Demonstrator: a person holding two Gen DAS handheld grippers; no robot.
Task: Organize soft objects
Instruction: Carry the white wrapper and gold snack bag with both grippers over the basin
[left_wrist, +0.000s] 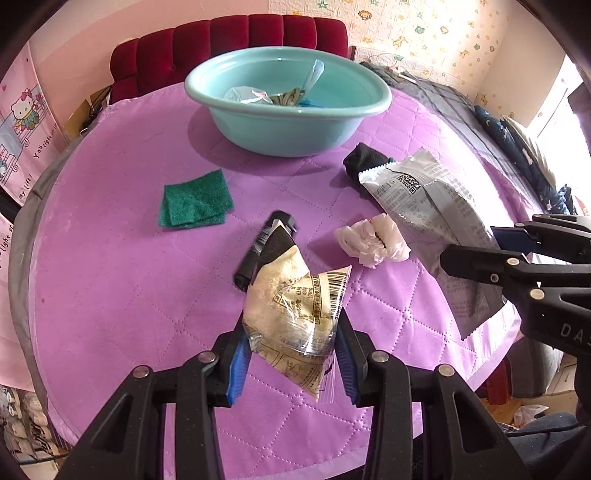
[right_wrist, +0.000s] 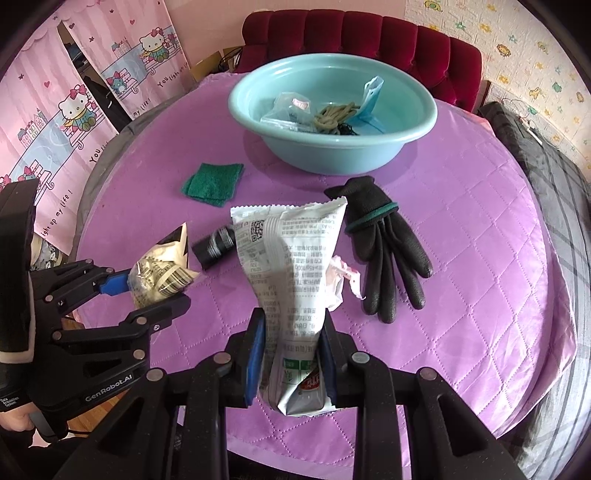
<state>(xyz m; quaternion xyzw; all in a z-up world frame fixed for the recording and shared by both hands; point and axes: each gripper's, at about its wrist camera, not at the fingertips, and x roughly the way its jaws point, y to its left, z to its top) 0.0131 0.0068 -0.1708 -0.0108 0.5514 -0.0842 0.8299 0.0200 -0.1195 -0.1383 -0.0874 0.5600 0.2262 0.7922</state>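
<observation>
The room is a bedroom corner: pink cartoon curtains (right_wrist: 74, 110) on one side, a red padded headboard (right_wrist: 362, 37) behind, patterned wallpaper (left_wrist: 424, 26) on the other. In front of the headboard a round counter (right_wrist: 480, 240) under a quilted purple cover carries everything. At its far side stands a wide teal basin (right_wrist: 332, 110), already holding a few small bags and a coil of cord; it lies straight ahead of both grippers, and the move to come, as I judge it, turns on carrying each held thing forward and over its rim. The right gripper (right_wrist: 291, 354) has its jaws clenched on the lower end of a long silver snack bag (right_wrist: 291, 266), whose long axis points at the basin. The left gripper (left_wrist: 291, 354) has its jaws clamped across a smaller clear bag of beige grains (left_wrist: 295, 295), lifted off the cover and tilted. Both seem about equally far from the basin. Still on the cover lie a black glove (right_wrist: 384, 243), a folded green scouring pad (right_wrist: 214, 182), a dark roll (right_wrist: 214, 247) and a crumpled pale plastic scrap (left_wrist: 371, 242).
</observation>
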